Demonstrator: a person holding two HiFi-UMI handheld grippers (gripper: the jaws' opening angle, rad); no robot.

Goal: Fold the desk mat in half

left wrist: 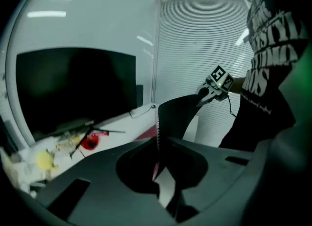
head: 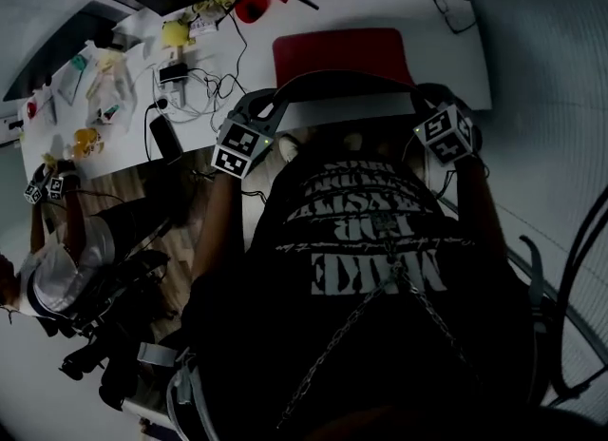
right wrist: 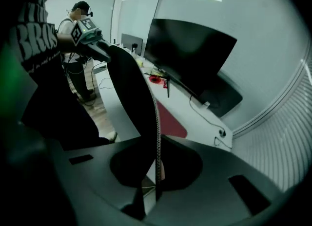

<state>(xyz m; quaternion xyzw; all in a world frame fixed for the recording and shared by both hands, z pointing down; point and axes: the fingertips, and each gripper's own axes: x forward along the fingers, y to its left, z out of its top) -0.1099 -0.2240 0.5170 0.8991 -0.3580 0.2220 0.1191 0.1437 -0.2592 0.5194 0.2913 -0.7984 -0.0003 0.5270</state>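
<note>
The desk mat [head: 342,54] is red on top and dark underneath, and lies on the white desk [head: 456,59]. Its near edge is lifted off the desk as a dark arc [head: 347,83] stretched between both grippers. My left gripper [head: 271,111] is shut on the left corner, and the thin stitched edge [left wrist: 158,132] runs up between its jaws [left wrist: 161,171]. My right gripper [head: 423,106] is shut on the right corner, with the mat's edge [right wrist: 155,118] standing between its jaws [right wrist: 155,181]. Each gripper view shows the other gripper [left wrist: 217,81] [right wrist: 87,31] at the mat's far corner.
A dark monitor [left wrist: 73,86] stands at the back of the desk. Cables [head: 195,87], a red object [head: 255,4], a yellow object [head: 176,32] and small clutter cover the desk's left part. Another person [head: 52,258] stands at the far left. Window blinds [left wrist: 195,40] are on the right.
</note>
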